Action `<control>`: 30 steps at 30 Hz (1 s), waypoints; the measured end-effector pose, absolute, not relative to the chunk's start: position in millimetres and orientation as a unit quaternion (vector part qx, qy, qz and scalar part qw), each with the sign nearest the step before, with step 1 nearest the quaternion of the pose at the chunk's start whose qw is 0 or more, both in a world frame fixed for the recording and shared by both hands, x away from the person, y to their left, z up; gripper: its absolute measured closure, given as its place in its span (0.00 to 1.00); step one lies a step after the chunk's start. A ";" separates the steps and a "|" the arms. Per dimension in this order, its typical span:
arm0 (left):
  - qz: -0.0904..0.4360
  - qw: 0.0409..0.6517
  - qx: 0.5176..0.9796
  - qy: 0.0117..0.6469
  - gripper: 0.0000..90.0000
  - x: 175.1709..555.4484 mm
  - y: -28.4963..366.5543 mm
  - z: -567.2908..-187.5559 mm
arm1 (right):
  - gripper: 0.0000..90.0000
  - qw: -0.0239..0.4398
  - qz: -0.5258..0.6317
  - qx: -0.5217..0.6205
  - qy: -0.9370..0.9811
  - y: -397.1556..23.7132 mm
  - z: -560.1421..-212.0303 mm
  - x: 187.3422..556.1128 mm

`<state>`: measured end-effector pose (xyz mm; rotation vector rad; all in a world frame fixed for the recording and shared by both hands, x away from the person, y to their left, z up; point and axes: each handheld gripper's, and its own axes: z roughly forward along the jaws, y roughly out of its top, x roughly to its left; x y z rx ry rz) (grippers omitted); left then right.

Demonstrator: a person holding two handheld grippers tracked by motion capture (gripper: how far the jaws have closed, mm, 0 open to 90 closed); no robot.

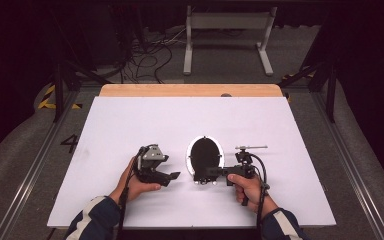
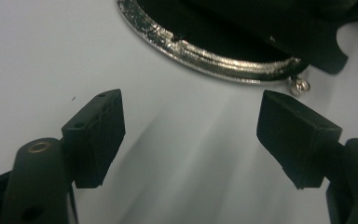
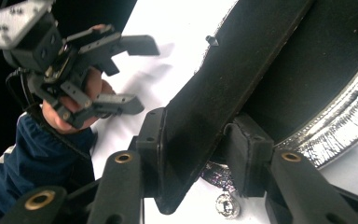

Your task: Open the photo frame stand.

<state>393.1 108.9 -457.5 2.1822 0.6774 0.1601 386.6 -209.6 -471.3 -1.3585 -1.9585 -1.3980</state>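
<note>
bare table [image 1: 130, 120] all round, oval mirror [image 1: 205, 152] probably blocking centre

A lab recording bay: dark curtains, cables [image 1: 147, 57] tangled on grey carpet at 11 o'clock, a white-topped table [image 1: 130, 120] framed by floor rails [image 1: 30, 175].

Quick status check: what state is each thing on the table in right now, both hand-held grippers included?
Oval purse: flat on the white table, black flap raised at its near end.
Black flap: lifted, clamped between the right jaws.
Right hand-held gripper: shut on the flap.
Left hand-held gripper: open, nothing between its jaws, beside the purse.
</note>
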 end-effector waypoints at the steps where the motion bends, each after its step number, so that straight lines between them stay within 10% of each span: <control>1: 0.057 0.416 0.865 0.273 0.27 396.2 105.4 -459.1 | 0.69 0.187 -0.498 -0.480 -0.698 -209.7 -471.3 386.6; 30: -0.024 0.485 0.825 0.291 0.31 413.1 82.0 -454.7 | 0.72 0.066 -0.516 -0.350 -0.779 -203.5 -459.0 368.7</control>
